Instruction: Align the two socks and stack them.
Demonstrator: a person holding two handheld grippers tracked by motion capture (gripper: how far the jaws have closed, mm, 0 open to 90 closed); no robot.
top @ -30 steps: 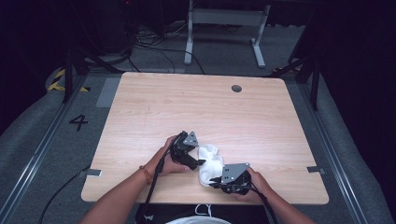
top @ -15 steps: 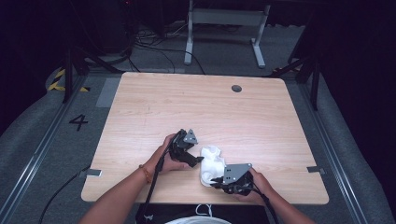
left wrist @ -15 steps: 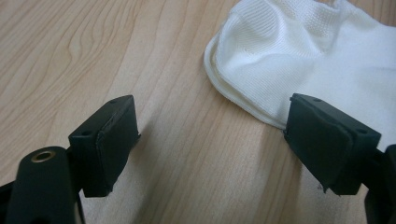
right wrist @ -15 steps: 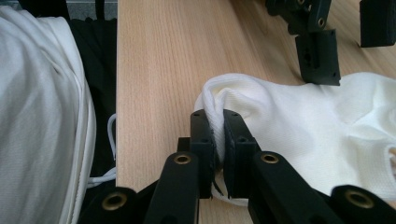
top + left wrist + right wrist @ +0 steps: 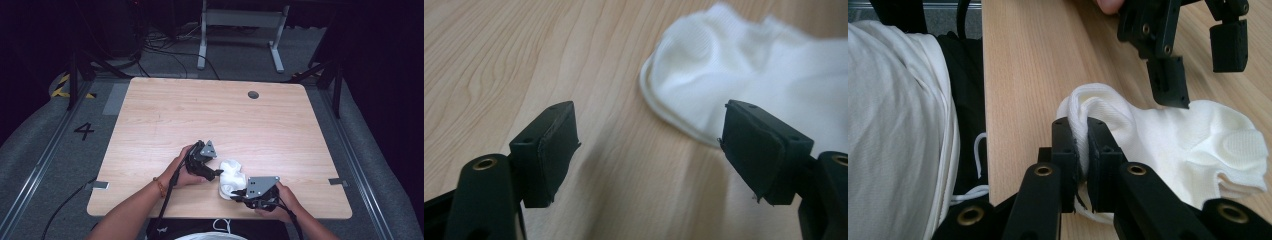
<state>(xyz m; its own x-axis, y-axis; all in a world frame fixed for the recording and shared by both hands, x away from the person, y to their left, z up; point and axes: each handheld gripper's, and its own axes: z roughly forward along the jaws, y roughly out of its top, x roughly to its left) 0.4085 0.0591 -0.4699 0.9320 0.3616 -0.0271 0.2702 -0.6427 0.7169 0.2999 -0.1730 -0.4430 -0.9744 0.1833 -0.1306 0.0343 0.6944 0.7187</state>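
Sock (image 5: 231, 176) lies between both grippers: right gripper (image 5: 1083, 145) pinches its edge; left gripper (image 5: 649, 150) gapes wide, empty, beside it.

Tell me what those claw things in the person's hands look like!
Each claw is black. The left claw and the right claw each carry a grey three-cornered plate on top and trail a black cable back toward the person. Up close, the jaws end in flat, blocky black pads, with small brass-coloured rings at the joints. The person's forearms are bare of sleeves, and the left wrist wears an orange band.
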